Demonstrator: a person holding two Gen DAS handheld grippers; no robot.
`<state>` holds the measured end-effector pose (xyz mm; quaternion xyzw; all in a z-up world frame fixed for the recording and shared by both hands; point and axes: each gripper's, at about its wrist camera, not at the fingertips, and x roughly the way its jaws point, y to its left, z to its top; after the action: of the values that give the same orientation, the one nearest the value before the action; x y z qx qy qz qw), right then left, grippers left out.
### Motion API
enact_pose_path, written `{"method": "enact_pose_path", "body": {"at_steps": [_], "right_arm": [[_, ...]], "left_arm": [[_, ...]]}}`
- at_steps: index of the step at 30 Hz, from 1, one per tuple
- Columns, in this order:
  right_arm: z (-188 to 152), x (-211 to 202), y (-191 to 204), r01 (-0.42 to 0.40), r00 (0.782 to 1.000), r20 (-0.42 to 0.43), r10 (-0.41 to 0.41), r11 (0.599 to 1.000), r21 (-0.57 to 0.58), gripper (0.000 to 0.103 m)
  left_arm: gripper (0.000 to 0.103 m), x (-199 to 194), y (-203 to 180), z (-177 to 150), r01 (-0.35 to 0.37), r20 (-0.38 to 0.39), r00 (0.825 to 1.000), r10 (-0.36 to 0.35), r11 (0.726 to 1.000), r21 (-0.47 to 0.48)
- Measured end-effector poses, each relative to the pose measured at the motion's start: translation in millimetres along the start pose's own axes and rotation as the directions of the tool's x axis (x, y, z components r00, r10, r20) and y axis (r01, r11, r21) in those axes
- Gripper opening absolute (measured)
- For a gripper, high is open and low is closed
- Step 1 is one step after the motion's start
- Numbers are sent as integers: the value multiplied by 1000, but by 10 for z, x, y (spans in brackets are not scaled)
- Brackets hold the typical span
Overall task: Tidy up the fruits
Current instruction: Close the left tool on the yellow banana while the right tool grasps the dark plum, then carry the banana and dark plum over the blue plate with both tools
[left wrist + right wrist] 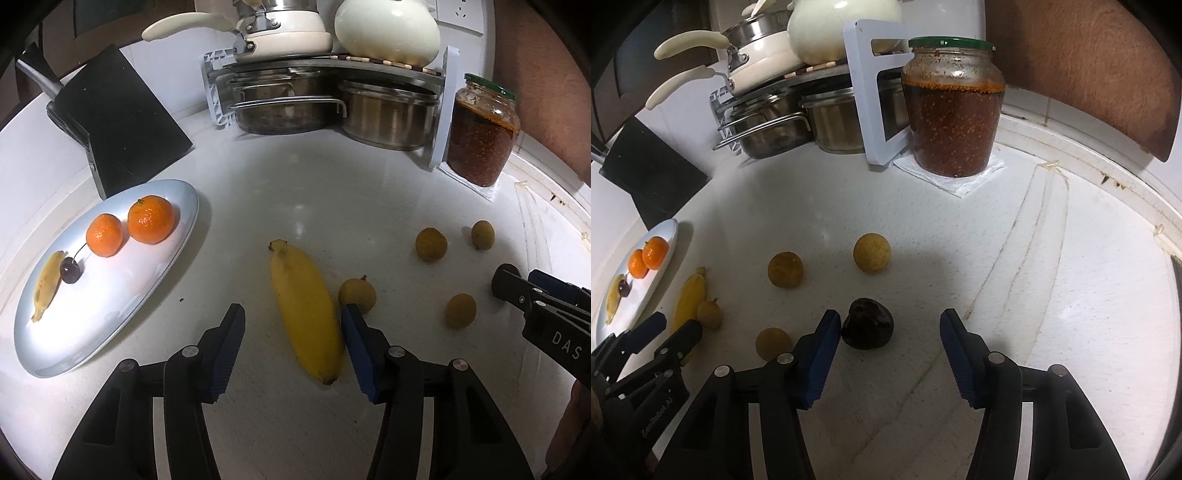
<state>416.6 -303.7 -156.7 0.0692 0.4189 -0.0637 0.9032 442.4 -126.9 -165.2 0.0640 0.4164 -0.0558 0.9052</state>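
A yellow banana (306, 310) lies on the white counter between the fingers of my open left gripper (293, 314), close to the right finger. A pale oval plate (155, 280) at left holds two oranges (151, 219), a dark cherry (70, 271) and a small banana (46, 288). Several small tan round fruits (431, 243) lie on the counter at right. My open right gripper (890, 323) has a dark cherry (868, 324) between its fingers, touching the left finger. The right gripper also shows in the left wrist view (517, 284).
A pot rack (325, 99) with steel pots and cream cookware stands at the back. A jar of red sauce (953, 110) sits on a paper napkin at back right. A black knife block (114, 122) stands behind the plate.
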Motion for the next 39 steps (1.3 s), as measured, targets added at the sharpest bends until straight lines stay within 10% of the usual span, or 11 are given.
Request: {"method": "enact_pose_path", "body": {"at_steps": [17, 39], "right_arm": [[14, 81, 57, -17, 1000, -7, 17, 1000, -21, 29], [111, -395, 252, -47, 995, 87, 52, 997, -55, 29]], "left_arm": [[30, 133, 3, 47, 48, -13, 999, -48, 999, -1], [30, -375, 158, 133, 92, 70, 993, -91, 996, -20]]}}
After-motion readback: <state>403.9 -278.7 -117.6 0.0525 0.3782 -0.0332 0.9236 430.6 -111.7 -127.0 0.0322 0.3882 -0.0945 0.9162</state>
